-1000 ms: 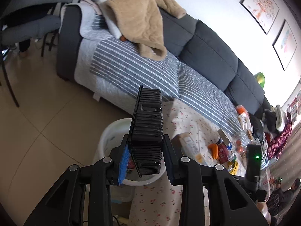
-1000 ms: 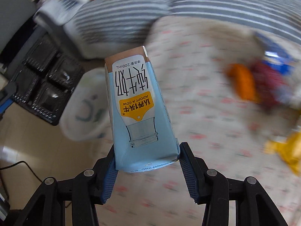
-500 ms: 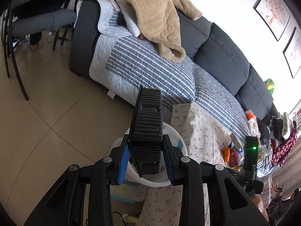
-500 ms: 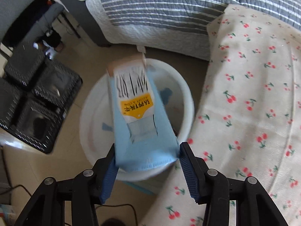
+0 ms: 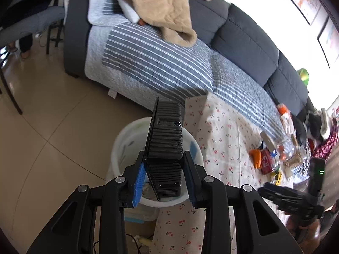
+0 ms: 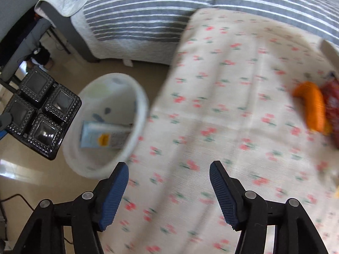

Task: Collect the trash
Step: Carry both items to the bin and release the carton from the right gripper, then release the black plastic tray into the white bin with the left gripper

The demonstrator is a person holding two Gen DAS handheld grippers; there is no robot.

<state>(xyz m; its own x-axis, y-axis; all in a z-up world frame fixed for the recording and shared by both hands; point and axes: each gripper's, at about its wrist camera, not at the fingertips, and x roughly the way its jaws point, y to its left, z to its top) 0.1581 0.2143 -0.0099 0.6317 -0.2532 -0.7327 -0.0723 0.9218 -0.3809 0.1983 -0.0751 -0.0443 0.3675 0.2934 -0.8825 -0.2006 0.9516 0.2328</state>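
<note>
1. Right wrist view: our right tool (image 6: 168, 188) hangs over the cherry-print cloth on the surface (image 6: 233, 105), its jaws apart with nothing between them; they have just been opening.
2. The blue milk carton (image 6: 101, 135) lies inside the white bin (image 6: 135, 97), on its side at the bottom. We take that drop as done.
3. Left wrist view: our left tool (image 5: 164, 175) is clamped on a black plastic tray (image 5: 166, 148), blue pads pressing both faces. The tray stands on edge, directly above the bin's mouth.
4. The bin stands on the floor, just beside the draped end of the surface, near the striped sofa cover (image 5: 161, 63).
5. Step in hand, as we judge it: carton disposed, tray next. The left tool seems placed to let go over the bin.
6. Next move calls for spreading the left jaws so the tray falls inside the rim. The tray is long against the opening, so it may catch or lean on the rim.
7. More trash waits farther along the surface: an orange wrapper (image 6: 311, 108) touching a red packet (image 6: 332, 110). The free right tool looks suited to fetch these. The view is blurred; we cannot tell what else lies there.
</note>
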